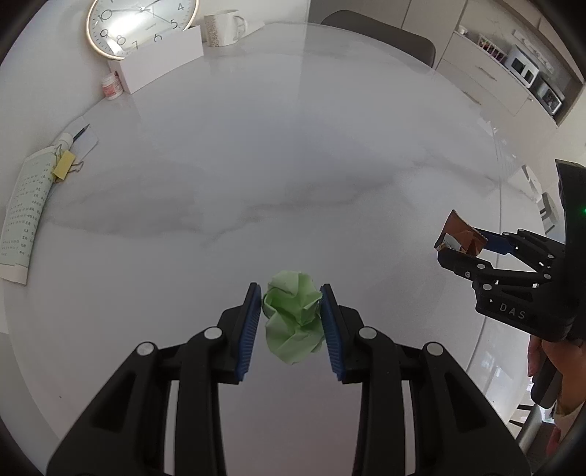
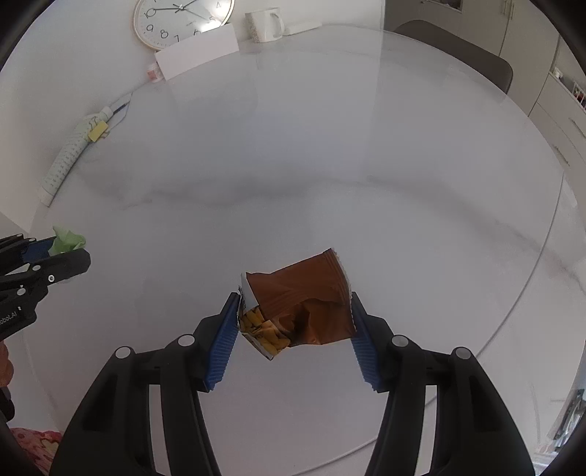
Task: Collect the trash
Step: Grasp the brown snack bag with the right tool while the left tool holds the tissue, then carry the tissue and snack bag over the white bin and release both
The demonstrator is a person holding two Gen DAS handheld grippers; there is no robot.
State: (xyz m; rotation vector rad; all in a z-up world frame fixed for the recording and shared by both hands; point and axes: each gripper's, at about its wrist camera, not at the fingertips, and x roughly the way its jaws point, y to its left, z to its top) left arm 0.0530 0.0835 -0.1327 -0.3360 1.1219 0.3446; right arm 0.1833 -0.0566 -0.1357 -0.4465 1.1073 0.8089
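We saw the left gripper (image 1: 291, 293) clamped on a crumpled green paper ball (image 1: 293, 316), both blue pads (image 1: 249, 329) pressed against its sides, at the lower centre of the left wrist view above the white marble table (image 1: 293, 164). In the right wrist view, the right gripper (image 2: 295, 300) held a crushed brown snack wrapper (image 2: 304, 307) at the lower centre; its pads touched the wrapper's two edges, so we judged it gripped. The left gripper showed at that frame's left edge with the green paper in its fingers. At the upper left of both frames stood a clock (image 1: 141, 25), a white box (image 1: 161, 58) and a mug (image 1: 221, 27); a booklet (image 1: 23, 212) lay at the left.
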